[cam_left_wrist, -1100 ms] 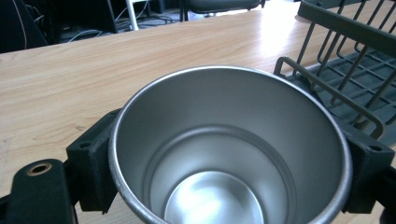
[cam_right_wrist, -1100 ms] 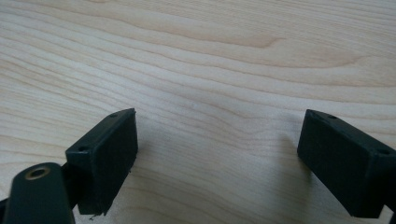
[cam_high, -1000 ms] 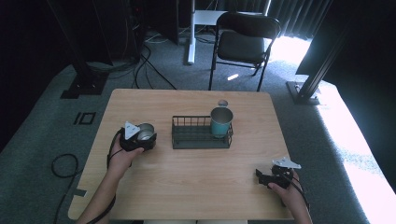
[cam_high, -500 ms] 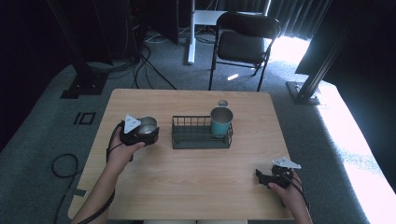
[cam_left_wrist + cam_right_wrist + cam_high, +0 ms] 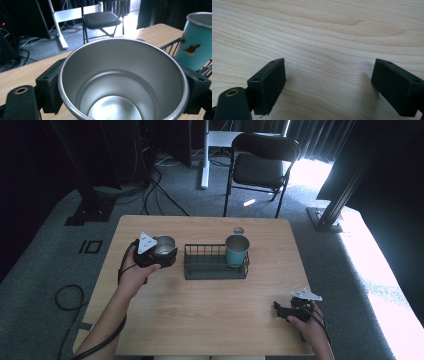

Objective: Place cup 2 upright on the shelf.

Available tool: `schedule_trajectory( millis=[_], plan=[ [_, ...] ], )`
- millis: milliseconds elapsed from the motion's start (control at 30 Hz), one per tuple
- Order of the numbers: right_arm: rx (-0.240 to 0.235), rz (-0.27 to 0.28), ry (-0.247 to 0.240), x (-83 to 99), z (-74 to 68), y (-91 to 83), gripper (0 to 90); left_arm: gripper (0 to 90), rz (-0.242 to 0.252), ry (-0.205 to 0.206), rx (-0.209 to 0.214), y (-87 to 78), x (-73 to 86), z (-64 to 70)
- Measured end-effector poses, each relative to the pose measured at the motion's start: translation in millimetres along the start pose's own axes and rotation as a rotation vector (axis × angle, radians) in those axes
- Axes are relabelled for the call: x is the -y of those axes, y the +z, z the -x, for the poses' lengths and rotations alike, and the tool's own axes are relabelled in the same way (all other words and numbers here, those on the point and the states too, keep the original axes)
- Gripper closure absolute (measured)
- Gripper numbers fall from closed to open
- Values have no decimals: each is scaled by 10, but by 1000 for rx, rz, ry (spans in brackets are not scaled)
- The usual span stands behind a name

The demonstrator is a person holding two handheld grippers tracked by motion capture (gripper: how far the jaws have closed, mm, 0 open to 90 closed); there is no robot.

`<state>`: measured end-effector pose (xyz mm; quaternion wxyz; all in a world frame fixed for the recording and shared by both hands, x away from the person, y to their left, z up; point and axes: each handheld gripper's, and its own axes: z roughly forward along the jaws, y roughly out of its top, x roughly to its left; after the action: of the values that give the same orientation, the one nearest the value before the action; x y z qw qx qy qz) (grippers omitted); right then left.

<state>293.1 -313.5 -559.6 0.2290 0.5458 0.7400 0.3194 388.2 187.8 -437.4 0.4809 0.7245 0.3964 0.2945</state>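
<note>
While left gripper [image 5: 165, 251] clamps round steel cup [image 5: 122, 82] (smooth), right gripper [image 5: 329, 87] gapes over grainy wood table [image 5: 324, 32].

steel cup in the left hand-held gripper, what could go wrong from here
1. The steel cup is pinched across its smooth round wall by the left hand-held gripper, so it might slip or twist if the hand tilts.
2. It is close to the wire rack and the teal cup standing in it; a careless swing could knock the teal cup over.
3. The right hand-held gripper sits open, far off near the table edge, too distant to steady anything.
</note>
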Motion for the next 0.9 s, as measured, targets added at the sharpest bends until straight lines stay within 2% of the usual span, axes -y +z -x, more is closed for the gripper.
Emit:
schedule_trajectory(
  millis=[300, 467, 700, 900],
  plan=[
    [0, 0, 0, 0, 0, 0, 118, 147, 27, 30, 36, 78, -260, 135],
    [0, 0, 0, 0, 0, 0, 117, 146, 37, 49, 67, 185, -391, 281],
    [0, 0, 0, 0, 0, 0, 117, 146, 42, 72, 115, 352, -504, 467],
    [0, 0, 0, 0, 0, 0, 117, 146, 46, 56, 150, 487, -525, 576]
  ],
)
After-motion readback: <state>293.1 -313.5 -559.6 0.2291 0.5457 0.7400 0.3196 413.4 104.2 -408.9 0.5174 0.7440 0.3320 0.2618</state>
